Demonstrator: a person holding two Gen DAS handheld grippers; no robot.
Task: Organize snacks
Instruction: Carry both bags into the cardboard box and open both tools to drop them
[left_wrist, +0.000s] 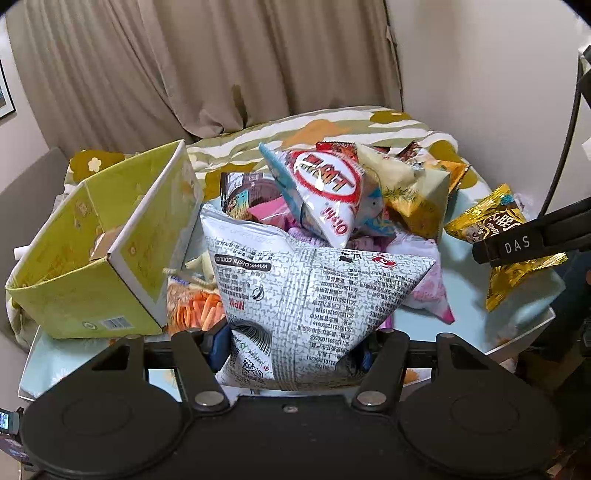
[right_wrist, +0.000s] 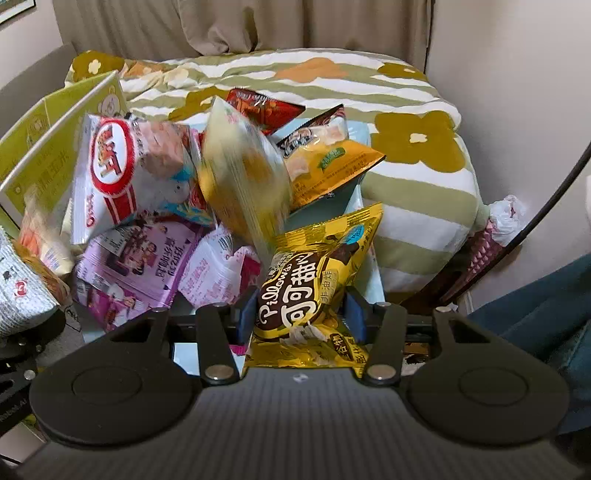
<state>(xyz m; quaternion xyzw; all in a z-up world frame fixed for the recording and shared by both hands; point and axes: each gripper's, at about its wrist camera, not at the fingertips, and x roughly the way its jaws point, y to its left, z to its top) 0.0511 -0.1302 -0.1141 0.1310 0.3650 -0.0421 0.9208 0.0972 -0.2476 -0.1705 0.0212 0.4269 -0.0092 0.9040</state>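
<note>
My left gripper (left_wrist: 295, 343) is shut on a white Oishi snack bag (left_wrist: 314, 295) covered in black print, held up in front of the snack pile. My right gripper (right_wrist: 301, 317) is shut on a yellow Pillows chocolate snack bag (right_wrist: 314, 284); this bag also shows in the left wrist view (left_wrist: 506, 240), with the right gripper's black finger (left_wrist: 524, 240) over it. A pile of snack bags lies beyond: a red-and-white Oishi bag (right_wrist: 122, 173), a blurred pale-yellow bag (right_wrist: 243, 177), purple packets (right_wrist: 136, 266) and an orange bag (right_wrist: 328, 170).
An open green cardboard box (left_wrist: 92, 258) stands tilted at the left, next to an orange snack packet (left_wrist: 195, 306). The snacks lie on a pale blue tray (left_wrist: 472, 306) beside a bed with a floral quilt (right_wrist: 417, 140). Curtains (left_wrist: 203, 66) hang behind. A black cable (left_wrist: 569, 129) runs at the right.
</note>
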